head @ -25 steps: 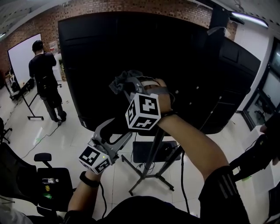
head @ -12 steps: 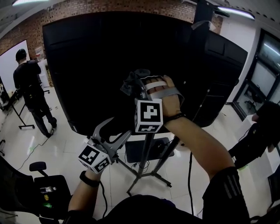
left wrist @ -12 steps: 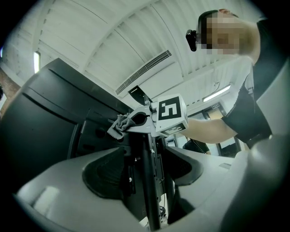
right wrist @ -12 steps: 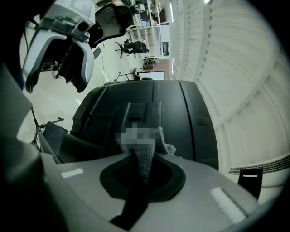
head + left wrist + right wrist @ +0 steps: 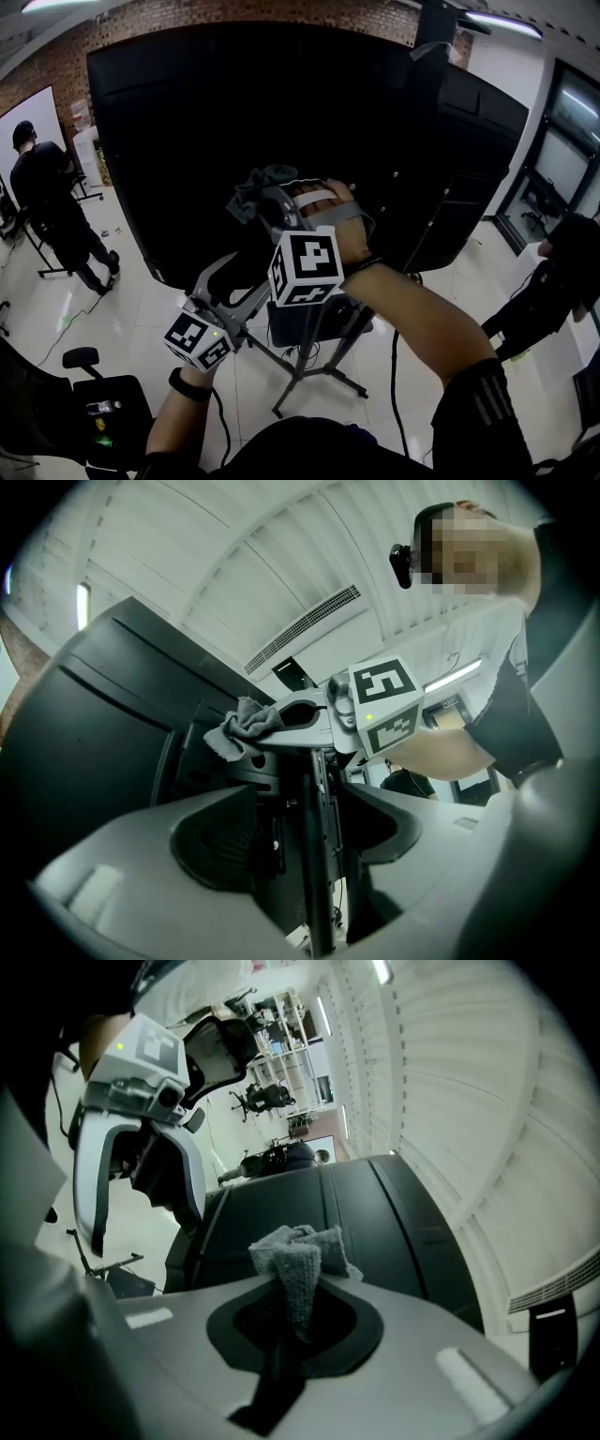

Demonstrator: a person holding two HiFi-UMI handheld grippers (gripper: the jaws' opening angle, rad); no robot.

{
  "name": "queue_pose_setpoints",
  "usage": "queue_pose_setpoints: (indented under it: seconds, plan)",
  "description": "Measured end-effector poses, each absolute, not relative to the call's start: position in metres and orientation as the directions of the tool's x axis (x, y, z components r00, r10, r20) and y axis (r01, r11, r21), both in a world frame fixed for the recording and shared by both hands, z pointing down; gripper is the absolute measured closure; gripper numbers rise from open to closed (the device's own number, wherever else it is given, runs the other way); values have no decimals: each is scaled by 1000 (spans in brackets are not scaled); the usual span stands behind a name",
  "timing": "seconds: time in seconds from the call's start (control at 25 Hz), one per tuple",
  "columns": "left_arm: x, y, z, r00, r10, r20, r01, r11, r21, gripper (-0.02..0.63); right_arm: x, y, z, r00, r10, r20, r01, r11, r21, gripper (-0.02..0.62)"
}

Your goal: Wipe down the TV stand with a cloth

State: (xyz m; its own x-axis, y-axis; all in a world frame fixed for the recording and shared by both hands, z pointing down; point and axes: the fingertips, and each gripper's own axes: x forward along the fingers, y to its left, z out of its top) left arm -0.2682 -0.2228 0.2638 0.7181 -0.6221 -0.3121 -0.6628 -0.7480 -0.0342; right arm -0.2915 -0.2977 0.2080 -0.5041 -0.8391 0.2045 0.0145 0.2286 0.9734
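Note:
A big black TV panel [image 5: 187, 141] stands on a tripod-legged stand [image 5: 309, 375]. My right gripper [image 5: 265, 199] is shut on a crumpled grey cloth [image 5: 249, 197] and holds it up against the dark panel. In the right gripper view the cloth [image 5: 300, 1255] bunches out of the closed jaws. My left gripper [image 5: 251, 278] hangs lower, open, next to the stand's upright pole [image 5: 317, 323]. The left gripper view shows that pole [image 5: 319, 855] running between its spread jaws, with the cloth [image 5: 246, 726] above.
A person in black [image 5: 42, 197] stands at the far left near a whiteboard [image 5: 37, 112]. Another person [image 5: 553, 272] is at the right edge. An office chair [image 5: 103, 394] sits at the lower left. Cables trail over the white floor by the stand's legs.
The right gripper with the cloth has slid left and slightly down across the black panel. The left gripper has hardly moved.

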Motion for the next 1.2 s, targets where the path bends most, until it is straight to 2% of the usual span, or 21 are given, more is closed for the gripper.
queue_pose_setpoints:
  seconds: [0.28, 0.4, 0.96, 1.08, 1.2]
  plan:
    - [-294, -224, 282, 681, -674, -287, -707, -707, -16, 301, -334, -323, 245, -534, -803, 266, 14, 306, 952, 575]
    - [-302, -225, 288, 670, -689, -276, -718, -696, -4, 301, -337, -329, 251, -534, -806, 255, 25, 286, 958, 575]
    - [-263, -233, 289, 740, -620, -262, -645, -764, -13, 301, -272, -339, 266, -370, -902, 223, 127, 189, 974, 575]
    - [-252, -232, 286, 752, -604, -262, -629, -777, -16, 302, -270, -333, 264, -390, -893, 227, 99, 204, 974, 575]
    - [-246, -231, 284, 761, -595, -259, -620, -785, -18, 301, -270, -310, 254, -463, -853, 240, 12, 265, 964, 575]
